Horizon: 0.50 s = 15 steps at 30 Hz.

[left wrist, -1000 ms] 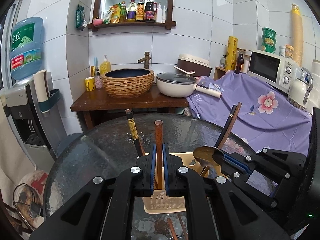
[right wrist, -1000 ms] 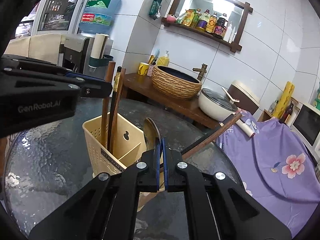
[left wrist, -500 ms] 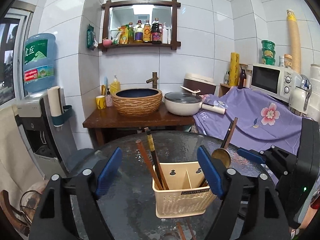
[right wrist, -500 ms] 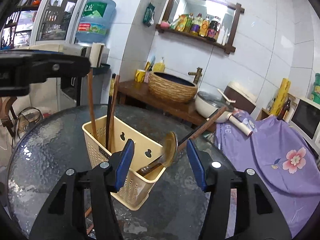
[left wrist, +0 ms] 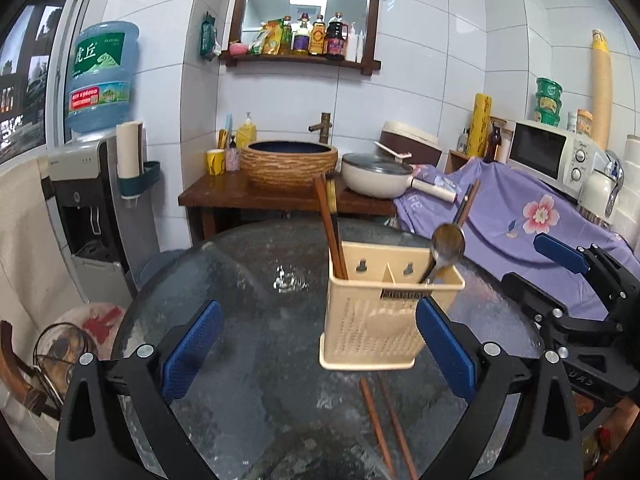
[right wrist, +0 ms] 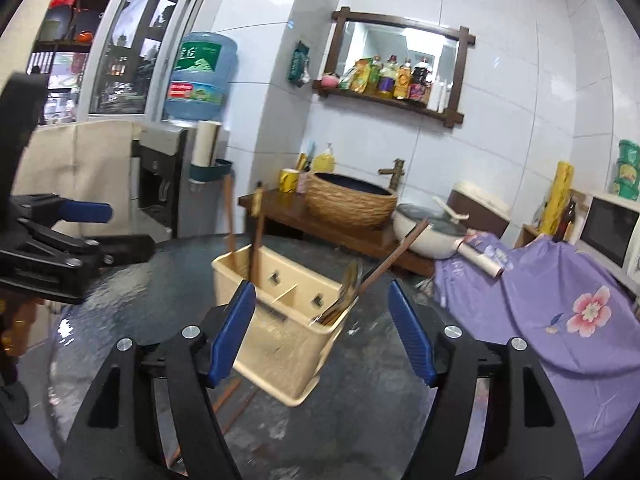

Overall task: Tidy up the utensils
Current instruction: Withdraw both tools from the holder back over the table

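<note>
Both grippers are hanging wide and empty now: your left gripper (left wrist: 316, 350) has let go its chopstick, your right gripper (right wrist: 322, 330) its spoon. Chopsticks (left wrist: 329, 224) are standing in the caddy (left wrist: 384, 320)'s left compartment, spoon (left wrist: 447, 242) in the right. Two loose chopsticks (left wrist: 384, 424) are lying on the glass table (left wrist: 248, 280) before it; likely next.
</note>
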{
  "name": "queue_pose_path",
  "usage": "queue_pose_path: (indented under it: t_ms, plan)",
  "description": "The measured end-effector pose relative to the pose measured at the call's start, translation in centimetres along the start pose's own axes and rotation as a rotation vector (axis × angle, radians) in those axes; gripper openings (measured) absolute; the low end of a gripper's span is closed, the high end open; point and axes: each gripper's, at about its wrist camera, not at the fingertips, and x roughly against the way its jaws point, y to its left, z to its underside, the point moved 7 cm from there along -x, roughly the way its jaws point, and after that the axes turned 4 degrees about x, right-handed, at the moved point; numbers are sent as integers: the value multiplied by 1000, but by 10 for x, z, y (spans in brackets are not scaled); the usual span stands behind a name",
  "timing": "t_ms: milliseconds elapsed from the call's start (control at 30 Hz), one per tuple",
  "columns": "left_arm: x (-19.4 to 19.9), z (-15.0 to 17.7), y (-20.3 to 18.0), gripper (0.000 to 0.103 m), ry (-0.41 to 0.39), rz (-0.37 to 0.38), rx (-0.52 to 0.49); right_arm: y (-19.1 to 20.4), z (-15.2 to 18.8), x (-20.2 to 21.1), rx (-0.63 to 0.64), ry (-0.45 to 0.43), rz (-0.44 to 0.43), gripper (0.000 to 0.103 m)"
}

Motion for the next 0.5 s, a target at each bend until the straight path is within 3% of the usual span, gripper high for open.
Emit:
queue_pose_path:
  t_ms: [167,500]
  plan:
    - [3,32,5,95,59,8,2,16,32,4,-21,89,-75,69]
    - [-5,93,6,95,169,-14,-36,46,100,-11,-30,247,-144,69]
